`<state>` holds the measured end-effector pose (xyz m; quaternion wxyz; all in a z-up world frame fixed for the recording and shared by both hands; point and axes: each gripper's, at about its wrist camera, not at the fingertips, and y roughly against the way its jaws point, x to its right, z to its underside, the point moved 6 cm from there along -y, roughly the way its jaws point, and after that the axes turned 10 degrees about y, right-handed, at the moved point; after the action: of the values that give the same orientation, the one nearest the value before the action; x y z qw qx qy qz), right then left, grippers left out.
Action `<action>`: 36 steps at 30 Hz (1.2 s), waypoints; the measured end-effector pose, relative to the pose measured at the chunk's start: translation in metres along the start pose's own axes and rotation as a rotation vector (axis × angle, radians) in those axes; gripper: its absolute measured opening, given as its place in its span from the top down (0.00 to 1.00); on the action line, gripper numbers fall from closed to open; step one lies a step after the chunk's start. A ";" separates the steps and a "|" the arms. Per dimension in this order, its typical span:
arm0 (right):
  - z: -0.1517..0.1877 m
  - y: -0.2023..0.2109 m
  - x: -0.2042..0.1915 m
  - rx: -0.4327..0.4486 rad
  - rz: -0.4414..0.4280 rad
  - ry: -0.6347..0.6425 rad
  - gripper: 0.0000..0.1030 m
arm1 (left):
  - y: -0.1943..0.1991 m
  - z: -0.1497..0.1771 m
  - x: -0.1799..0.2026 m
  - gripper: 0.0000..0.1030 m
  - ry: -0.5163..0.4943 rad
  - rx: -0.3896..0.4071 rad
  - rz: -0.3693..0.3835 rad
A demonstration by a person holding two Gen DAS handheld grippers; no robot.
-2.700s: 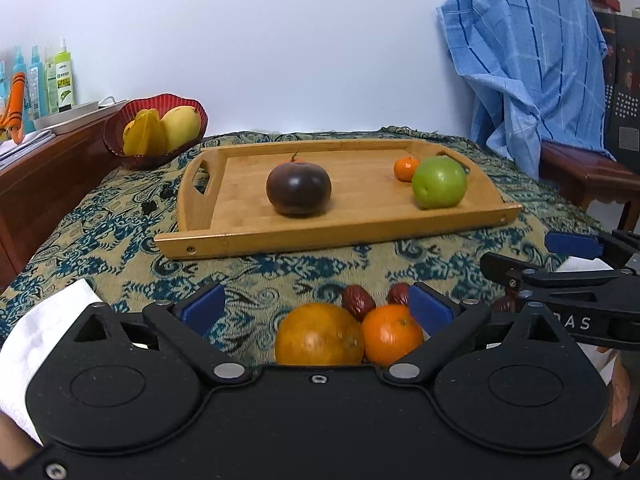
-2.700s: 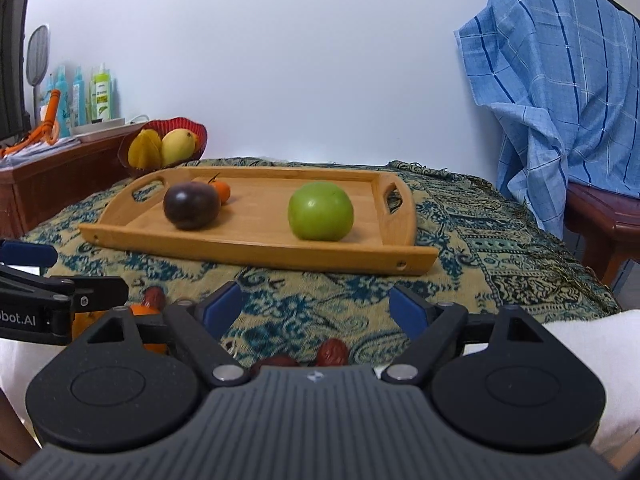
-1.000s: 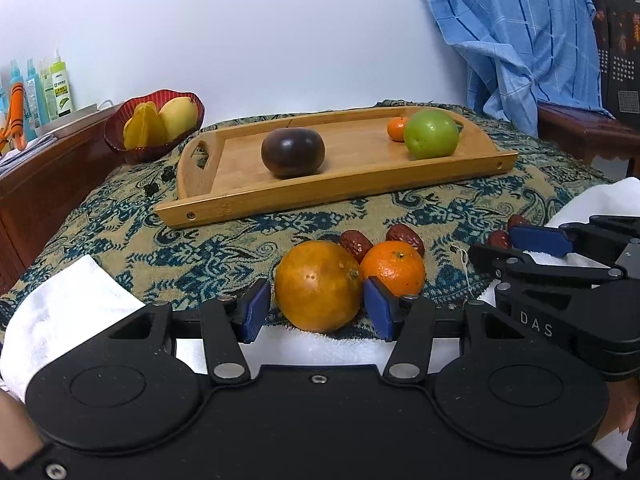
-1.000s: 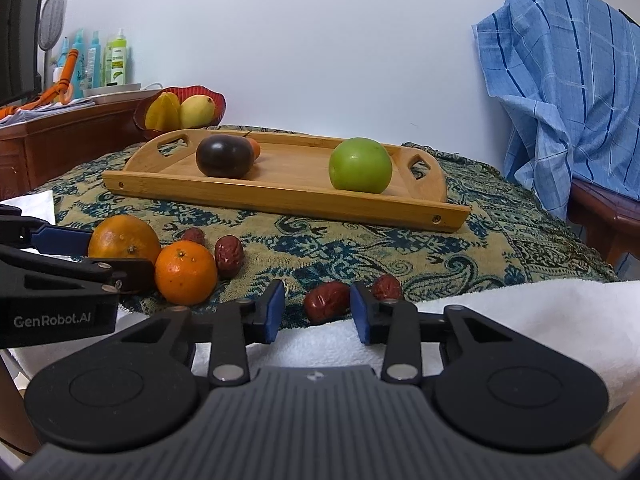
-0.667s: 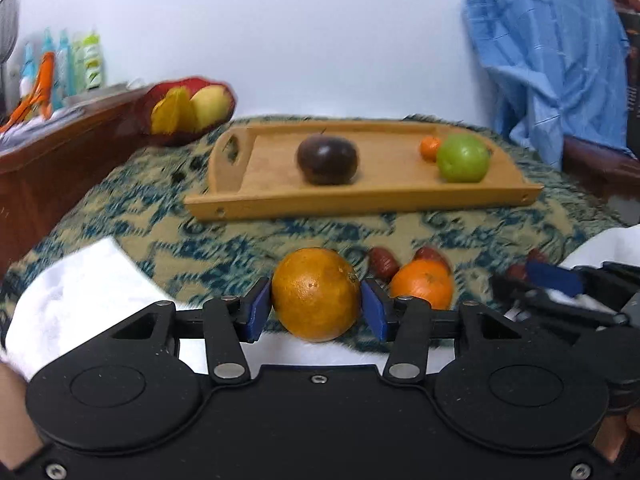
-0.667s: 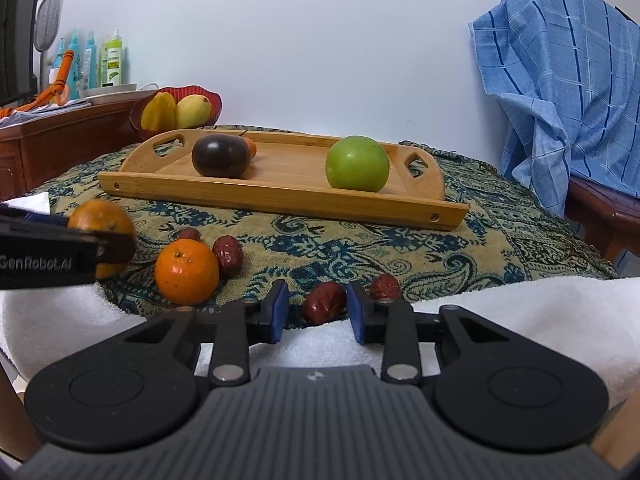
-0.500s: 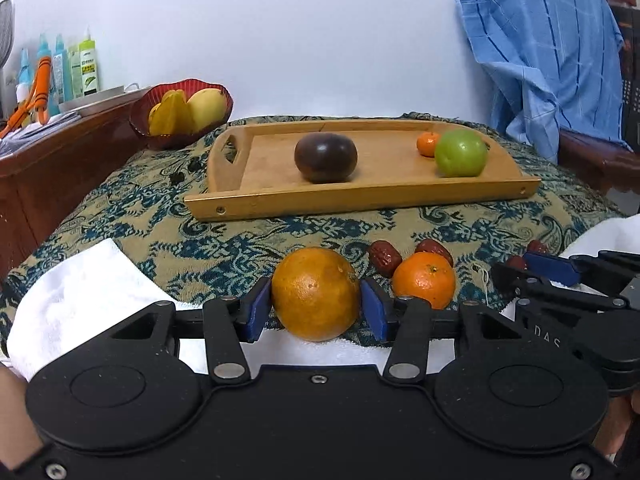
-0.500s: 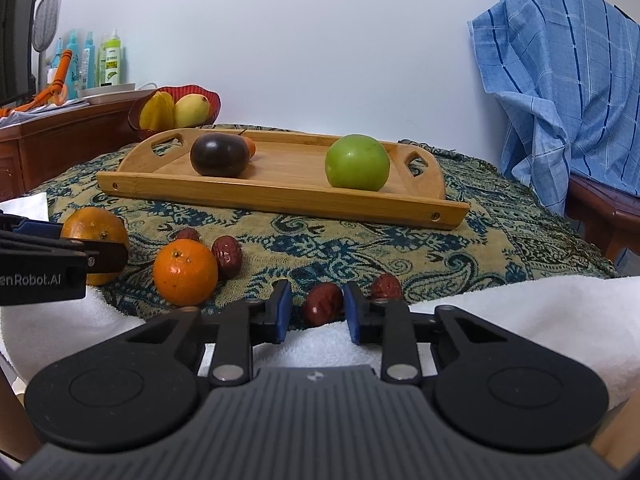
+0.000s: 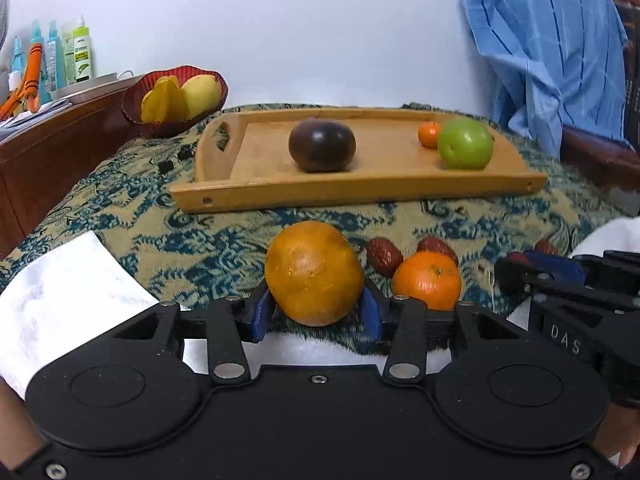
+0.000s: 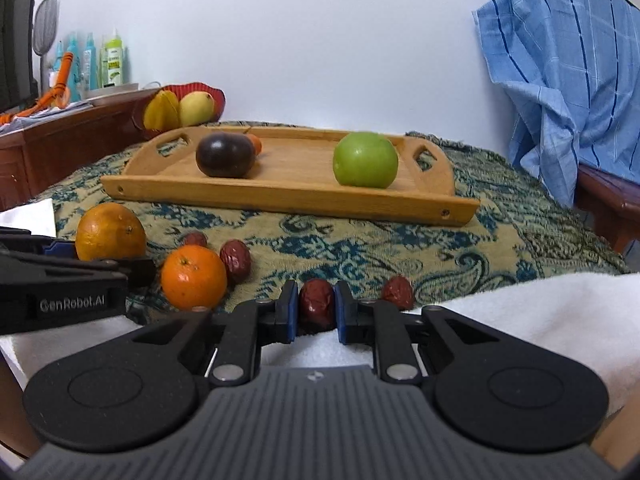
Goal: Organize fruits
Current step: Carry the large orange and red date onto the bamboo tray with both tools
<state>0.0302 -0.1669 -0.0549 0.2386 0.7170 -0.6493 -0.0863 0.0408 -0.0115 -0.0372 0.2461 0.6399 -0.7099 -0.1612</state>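
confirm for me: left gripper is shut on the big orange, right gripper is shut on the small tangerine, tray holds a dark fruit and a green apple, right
Not quite. The right gripper is shut on a red date, as the right wrist view shows; the small tangerine sits free on the cloth. The rest holds: left gripper, big orange.

Left tool (image 9: 316, 314): black two-finger body held low and level, blue-padded fingers (image 9: 260, 314) closed against both sides of a large dull-orange round fruit (image 9: 314, 272). Right tool (image 10: 314, 314): dark grey ribbed body, level, blue pads (image 10: 290, 314) pinching a small wrinkled dark-red date (image 10: 317, 304). The tools lie side by side, near each other.
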 end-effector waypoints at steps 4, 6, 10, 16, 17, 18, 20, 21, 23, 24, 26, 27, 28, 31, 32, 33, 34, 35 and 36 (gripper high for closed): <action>-0.009 0.001 0.001 0.023 -0.019 -0.008 0.79 | 0.005 -0.015 0.001 0.59 -0.014 0.038 0.000; -0.016 0.000 0.005 0.031 -0.031 -0.023 0.78 | 0.006 -0.025 0.003 0.59 -0.021 0.055 0.006; -0.037 -0.003 0.020 0.049 -0.051 -0.080 0.78 | 0.006 -0.049 0.009 0.59 -0.029 0.087 0.026; -0.071 -0.014 0.056 0.103 -0.034 -0.142 0.78 | -0.002 -0.088 0.017 0.59 -0.021 0.107 0.065; -0.076 -0.017 0.064 0.116 -0.034 -0.155 0.78 | -0.004 -0.095 0.018 0.59 -0.019 0.108 0.074; -0.081 -0.020 0.072 0.129 -0.030 -0.165 0.78 | -0.006 -0.101 0.019 0.59 -0.016 0.110 0.081; -0.090 -0.027 0.084 0.144 -0.012 -0.177 0.78 | -0.012 -0.115 0.021 0.59 -0.008 0.115 0.093; -0.094 -0.031 0.088 0.146 -0.009 -0.186 0.78 | -0.016 -0.122 0.022 0.59 -0.006 0.117 0.096; -0.105 -0.042 0.096 0.151 -0.018 -0.209 0.78 | -0.025 -0.135 0.024 0.59 0.000 0.121 0.099; -0.110 -0.048 0.100 0.149 -0.015 -0.210 0.78 | -0.029 -0.140 0.025 0.59 0.002 0.121 0.100; -0.118 -0.059 0.104 0.142 -0.003 -0.209 0.78 | -0.040 -0.152 0.026 0.59 0.015 0.117 0.107; -0.122 -0.066 0.107 0.136 -0.004 -0.213 0.78 | -0.046 -0.157 0.025 0.59 0.023 0.114 0.109; -0.127 -0.072 0.110 0.131 -0.007 -0.218 0.78 | -0.052 -0.162 0.024 0.59 0.032 0.109 0.110; -0.136 -0.094 0.117 0.098 -0.015 -0.230 0.78 | -0.071 -0.173 0.021 0.59 0.048 0.094 0.106; -0.138 -0.101 0.118 0.086 -0.014 -0.233 0.78 | -0.078 -0.177 0.021 0.59 0.052 0.087 0.104; -0.140 -0.109 0.120 0.069 -0.016 -0.236 0.78 | -0.084 -0.179 0.020 0.59 0.057 0.080 0.103; -0.141 -0.116 0.122 0.054 -0.019 -0.245 0.78 | -0.091 -0.182 0.019 0.59 0.063 0.070 0.104; -0.142 -0.122 0.124 0.042 -0.024 -0.257 0.78 | -0.099 -0.185 0.018 0.59 0.072 0.058 0.103; -0.142 -0.128 0.125 0.033 -0.027 -0.269 0.78 | -0.106 -0.186 0.017 0.59 0.080 0.046 0.103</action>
<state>0.2231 -0.2507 0.0342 0.1363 0.7115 -0.6670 -0.1742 0.2307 -0.0257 0.0618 0.2675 0.6141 -0.7348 -0.1061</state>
